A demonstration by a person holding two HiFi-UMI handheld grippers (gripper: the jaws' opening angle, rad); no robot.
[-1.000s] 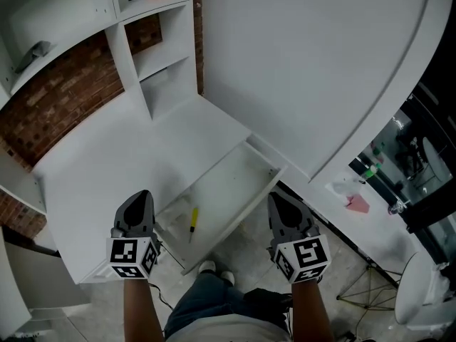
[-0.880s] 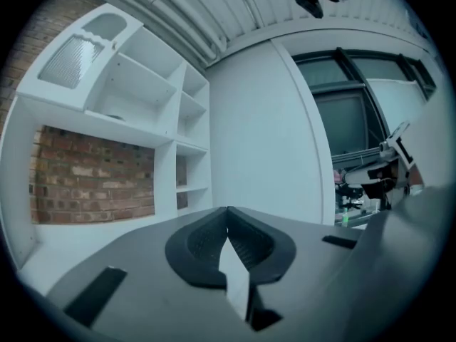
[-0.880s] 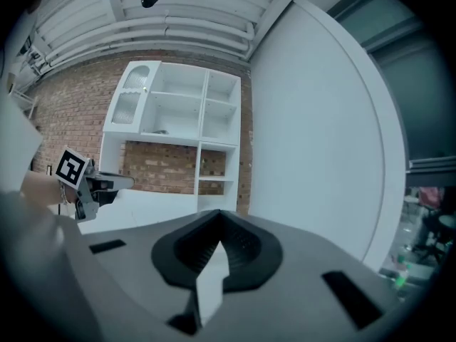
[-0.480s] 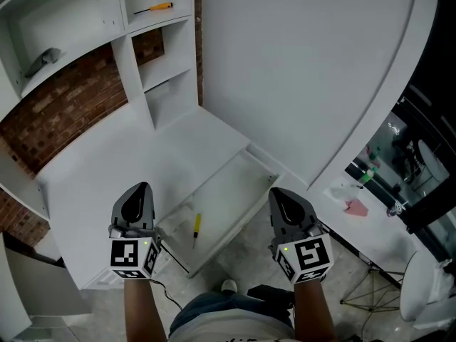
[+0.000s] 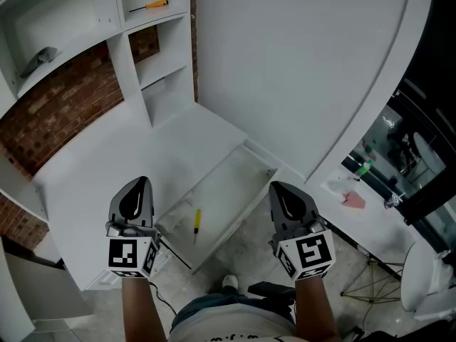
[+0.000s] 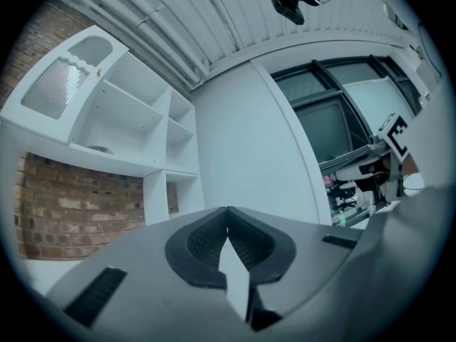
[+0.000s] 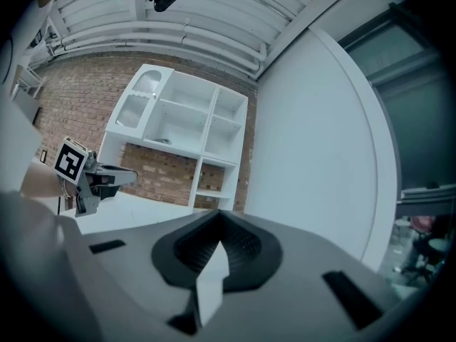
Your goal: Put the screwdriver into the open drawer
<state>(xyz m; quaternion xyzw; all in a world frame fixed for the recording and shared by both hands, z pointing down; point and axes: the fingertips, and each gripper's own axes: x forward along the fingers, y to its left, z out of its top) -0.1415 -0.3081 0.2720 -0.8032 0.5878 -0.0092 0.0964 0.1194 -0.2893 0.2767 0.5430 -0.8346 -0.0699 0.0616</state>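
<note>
Left hand-held gripper (image 5: 140,185) and right hand-held gripper (image 5: 281,189) both hover with jaws pressed together, empty. The yellow-handled screwdriver (image 5: 197,224) lies inside the open drawer (image 5: 229,182) between them.

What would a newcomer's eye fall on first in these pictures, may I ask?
A small yellow-handled screwdriver lies in the open white drawer at centre. The grey left gripper and right gripper flank it, both shut and empty. Another orange-handled screwdriver lies on the top white shelf.
</note>
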